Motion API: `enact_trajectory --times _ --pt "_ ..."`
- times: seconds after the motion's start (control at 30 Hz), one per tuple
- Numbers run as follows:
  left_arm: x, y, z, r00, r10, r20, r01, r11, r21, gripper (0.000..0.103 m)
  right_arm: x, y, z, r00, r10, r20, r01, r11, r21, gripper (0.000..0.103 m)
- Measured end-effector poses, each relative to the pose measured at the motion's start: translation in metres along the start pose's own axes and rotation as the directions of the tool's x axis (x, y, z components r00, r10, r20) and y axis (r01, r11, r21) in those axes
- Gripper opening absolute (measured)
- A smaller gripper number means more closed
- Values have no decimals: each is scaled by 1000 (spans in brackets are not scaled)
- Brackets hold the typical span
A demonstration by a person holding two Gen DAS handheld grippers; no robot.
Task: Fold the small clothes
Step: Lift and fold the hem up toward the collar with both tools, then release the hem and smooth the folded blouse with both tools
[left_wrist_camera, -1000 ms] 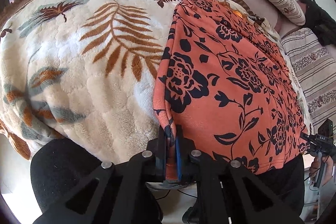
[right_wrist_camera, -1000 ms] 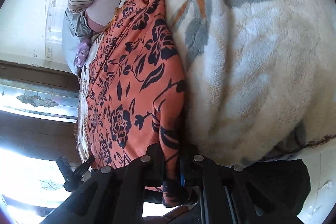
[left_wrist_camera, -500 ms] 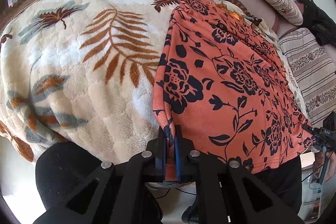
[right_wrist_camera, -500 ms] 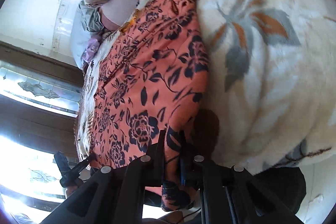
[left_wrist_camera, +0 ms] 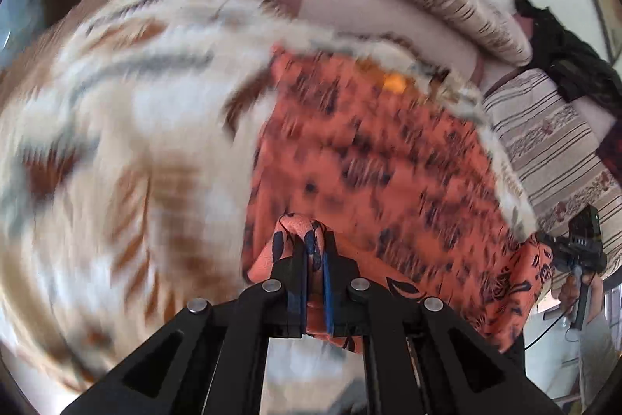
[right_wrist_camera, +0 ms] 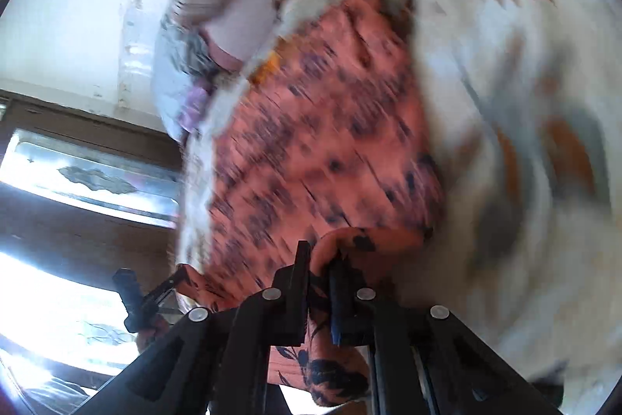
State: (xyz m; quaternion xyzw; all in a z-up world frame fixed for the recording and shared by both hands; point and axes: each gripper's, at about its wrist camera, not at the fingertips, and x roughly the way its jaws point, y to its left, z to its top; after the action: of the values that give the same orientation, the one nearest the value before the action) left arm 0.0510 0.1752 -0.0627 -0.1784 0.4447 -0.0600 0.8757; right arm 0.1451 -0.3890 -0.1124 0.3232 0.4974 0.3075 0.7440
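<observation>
My left gripper (left_wrist_camera: 313, 251) pinches one near corner of the orange floral garment (left_wrist_camera: 373, 158) spread on the leaf-print blanket (left_wrist_camera: 116, 142); my right gripper (right_wrist_camera: 320, 265) pinches its other near corner

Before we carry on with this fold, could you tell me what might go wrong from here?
1. Each gripper, left and right, pinches only a small bunch of the orange floral garment; a corner may slip.
2. The far end lies on the plush blanket, which could drag it and skew the fold.
</observation>
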Motion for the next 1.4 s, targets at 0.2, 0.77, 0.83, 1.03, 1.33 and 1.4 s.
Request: enact_trajectory --times 0.2,0.77,0.83,1.03,1.33,1.4 --pt "43 -11 147 978 7 209 -14 999 30 11 -3 27 137 973 -5 231 8 1000 -13 9" --pt "160 18 89 985 165 -40 -164 986 32 83 106 -5 115 911 -404 79 411 897 -159 94" --pt "175 8 92 971 232 -49 -228 971 69 55 118 7 113 856 -510 79 514 830 -215 43" --pt "107 -30 126 987 161 22 -162 985 53 12 70 74 115 877 -470 104 479 833 -276 27" --pt "36 -17 -17 983 185 -17 -185 982 27 47 -12 24 -4 924 -381 19 380 918 -113 103" --pt "51 18 -62 971 216 -104 -222 974 -44 54 -8 -31 -44 901 -430 -54 431 902 10 100"
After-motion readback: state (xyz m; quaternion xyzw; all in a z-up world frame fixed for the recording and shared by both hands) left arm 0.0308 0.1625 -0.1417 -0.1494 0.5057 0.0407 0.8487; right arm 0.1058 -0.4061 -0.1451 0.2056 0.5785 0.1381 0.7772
